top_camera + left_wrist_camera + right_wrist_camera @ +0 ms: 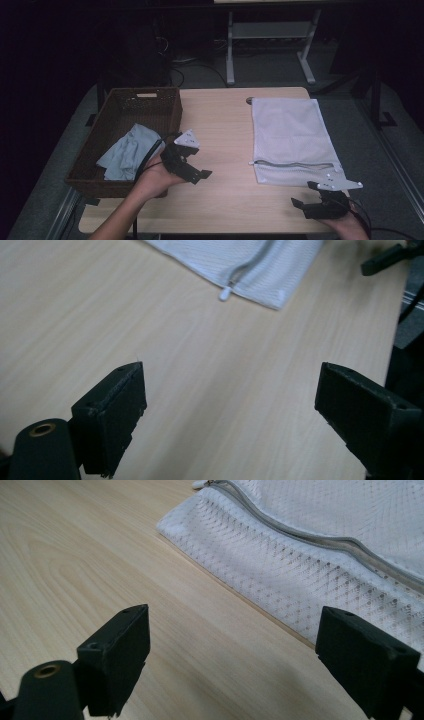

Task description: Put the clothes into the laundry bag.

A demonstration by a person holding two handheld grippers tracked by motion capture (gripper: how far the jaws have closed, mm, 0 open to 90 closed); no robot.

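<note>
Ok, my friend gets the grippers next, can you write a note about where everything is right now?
Left gripper: open, holding nothing, above the table beside the basket.
Right gripper: open, holding nothing, near the bottom edge of the mesh bag.
The blue cloth lies in the basket. The mesh bag lies flat, its zipper looks shut.
Done: nothing visibly.
Left, probably: unzip the bag, put the cloth inside.

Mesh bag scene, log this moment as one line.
left gripper: open, above table | right gripper: open, near mesh bag | bag: flat | cloth: in basket
</note>
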